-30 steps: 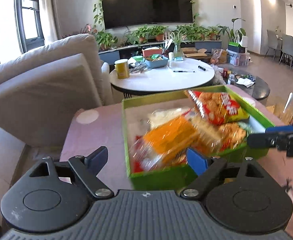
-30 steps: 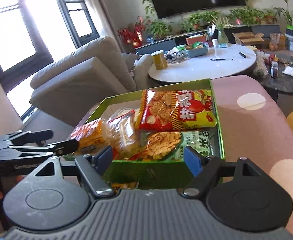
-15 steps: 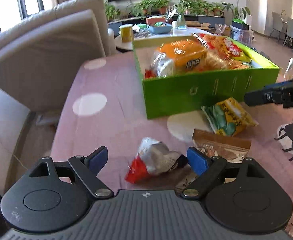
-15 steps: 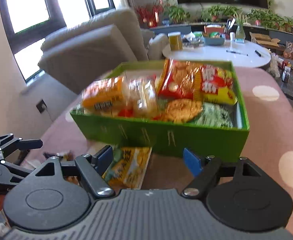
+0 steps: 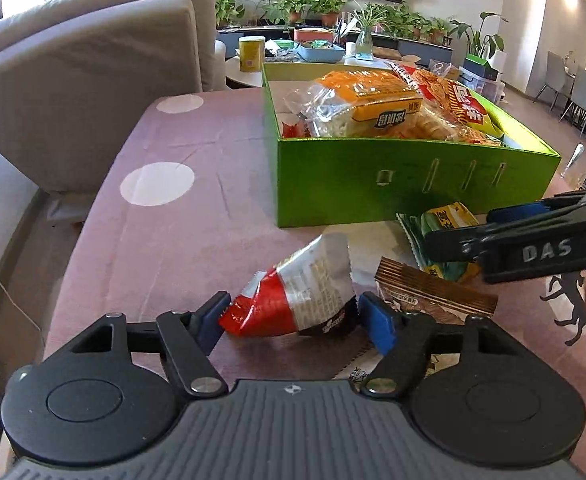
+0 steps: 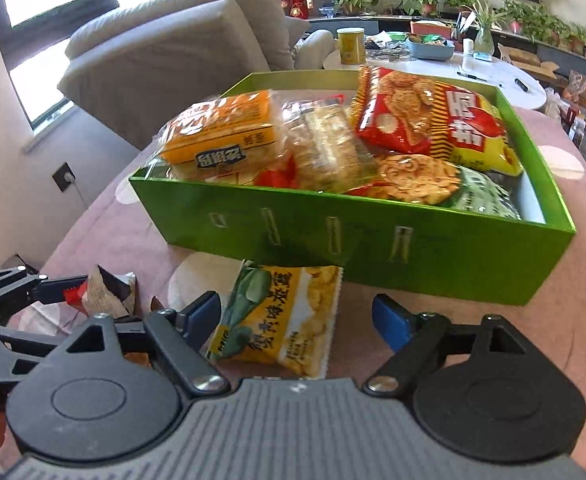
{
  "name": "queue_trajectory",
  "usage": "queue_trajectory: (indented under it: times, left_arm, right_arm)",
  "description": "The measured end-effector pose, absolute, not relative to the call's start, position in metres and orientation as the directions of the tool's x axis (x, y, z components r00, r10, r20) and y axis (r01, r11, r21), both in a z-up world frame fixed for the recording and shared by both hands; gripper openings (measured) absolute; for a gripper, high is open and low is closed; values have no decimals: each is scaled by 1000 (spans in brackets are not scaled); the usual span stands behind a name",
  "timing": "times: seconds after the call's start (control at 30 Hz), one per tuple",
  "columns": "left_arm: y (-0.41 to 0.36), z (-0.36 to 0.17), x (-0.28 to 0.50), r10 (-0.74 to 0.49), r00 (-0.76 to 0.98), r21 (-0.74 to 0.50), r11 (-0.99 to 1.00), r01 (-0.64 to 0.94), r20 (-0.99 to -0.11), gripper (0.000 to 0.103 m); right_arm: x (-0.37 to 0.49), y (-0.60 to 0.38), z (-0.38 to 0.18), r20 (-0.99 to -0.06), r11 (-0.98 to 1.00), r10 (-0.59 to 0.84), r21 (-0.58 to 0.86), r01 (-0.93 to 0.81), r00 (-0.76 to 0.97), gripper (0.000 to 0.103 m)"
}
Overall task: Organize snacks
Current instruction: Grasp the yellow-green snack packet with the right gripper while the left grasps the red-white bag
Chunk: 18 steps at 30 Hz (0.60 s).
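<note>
The bench (image 5: pixel 165 240) wears a soft pink cloth with big white dots. Behind it sit a puffy grey sofa (image 5: pixel 85 80), a round white table (image 6: pixel 489 76) and a row of leafy plants (image 5: pixel 325 4) under a dark TV.

A shiny green box (image 6: pixel 373 240) made of stiff card stands on the bench – its front wall has thin slots. It is piled with crinkly snack bags: an orange pack (image 6: pixel 221 132), a clear pack of crackers (image 6: pixel 325 144) and a red and yellow bag (image 6: pixel 433 120).

In front of the box, three snacks lie on the cloth. The left gripper (image 5: pixel 291 318) has its blue fingers spread apart on either side of a red and silver packet (image 5: pixel 293 292), which looks crumpled. Just beside it lies a flat brown packet (image 5: pixel 433 296). The right gripper (image 6: pixel 297 318) has its fingers wide apart too, around a smooth yellow and green packet (image 6: pixel 281 316) – near the box wall.
</note>
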State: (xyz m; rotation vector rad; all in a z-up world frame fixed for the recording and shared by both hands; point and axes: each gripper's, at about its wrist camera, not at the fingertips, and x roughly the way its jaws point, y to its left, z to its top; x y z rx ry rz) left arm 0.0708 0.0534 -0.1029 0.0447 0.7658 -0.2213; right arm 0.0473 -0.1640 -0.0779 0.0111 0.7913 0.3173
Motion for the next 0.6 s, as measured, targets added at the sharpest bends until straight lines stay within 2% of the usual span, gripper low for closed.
queue_trajectory:
  times: [0.23,0.33,0.47,0.6]
  left_arm:
    - [51,-105,71,-173,709,-21,976,218,-683,65]
    - [51,-104,68,-169,714,-2,974,229,-679,53]
    - [56,-100,65,-190,706,-33,973,230,-683,52]
    - [60,-95,59,-211,710,-70,972,223,-672,51]
  right_arm:
    - [50,-150,-87,-719,961,241,82,-265,652,90]
    - [47,-145,-90,-712,956,231,39,-290,664,89]
    - [43,-150,-86,-693,946,267,55,-320,669,69]
    - [37,-161,-79,-678,940,311,114,-323,666,65]
